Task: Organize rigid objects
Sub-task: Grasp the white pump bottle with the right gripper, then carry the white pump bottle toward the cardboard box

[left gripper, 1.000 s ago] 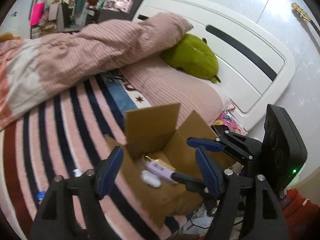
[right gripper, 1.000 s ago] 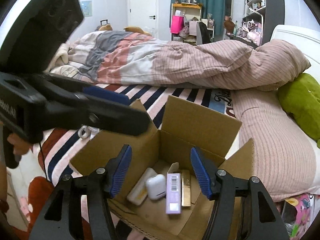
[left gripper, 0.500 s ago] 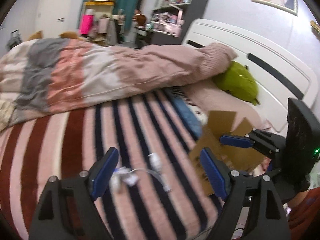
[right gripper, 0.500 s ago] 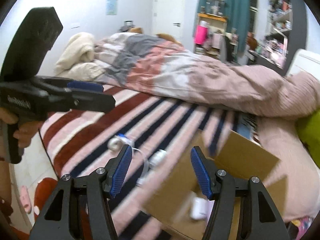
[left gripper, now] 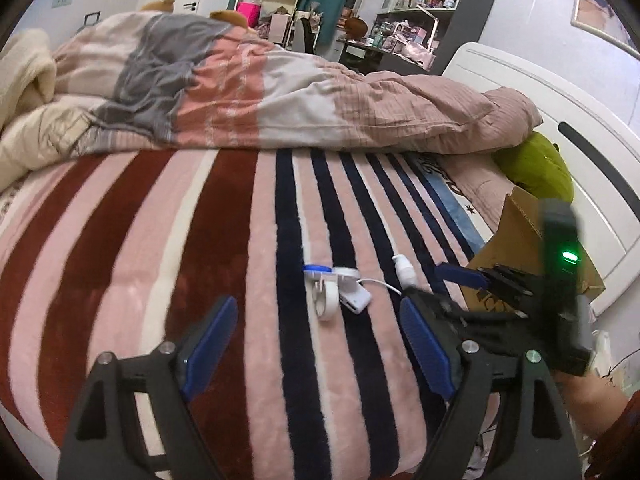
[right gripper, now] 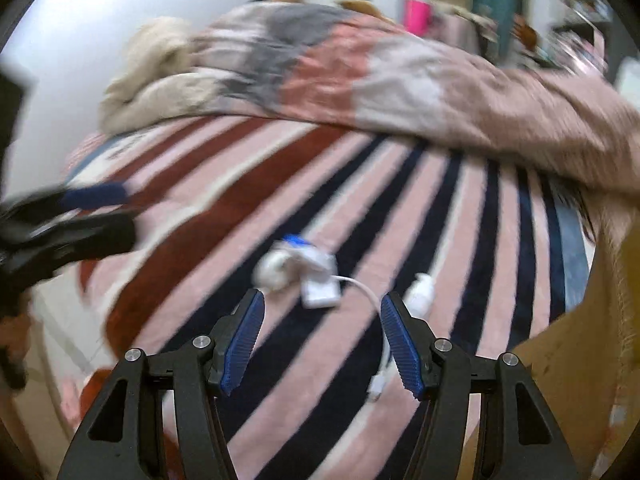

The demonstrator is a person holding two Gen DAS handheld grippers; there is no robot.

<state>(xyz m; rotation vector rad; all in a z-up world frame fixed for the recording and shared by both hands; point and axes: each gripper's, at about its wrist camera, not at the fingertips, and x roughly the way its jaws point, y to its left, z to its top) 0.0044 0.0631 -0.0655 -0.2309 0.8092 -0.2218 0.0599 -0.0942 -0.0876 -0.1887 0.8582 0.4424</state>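
Both the left gripper (left gripper: pixel 316 344) and right gripper (right gripper: pixel 322 340) are held wide open, empty, above small white plastic things (left gripper: pixel 340 292) on the striped pink blanket (left gripper: pixel 200 240).

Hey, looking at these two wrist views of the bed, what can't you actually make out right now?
- Brown cardboard box: its inside is hidden in the left wrist view by the right gripper; in the right wrist view the frame edge cuts it off.
- White clip-like gadgets with blue cap: motion blur in the right wrist view hides what they are.
- Small white bottle: label too small.
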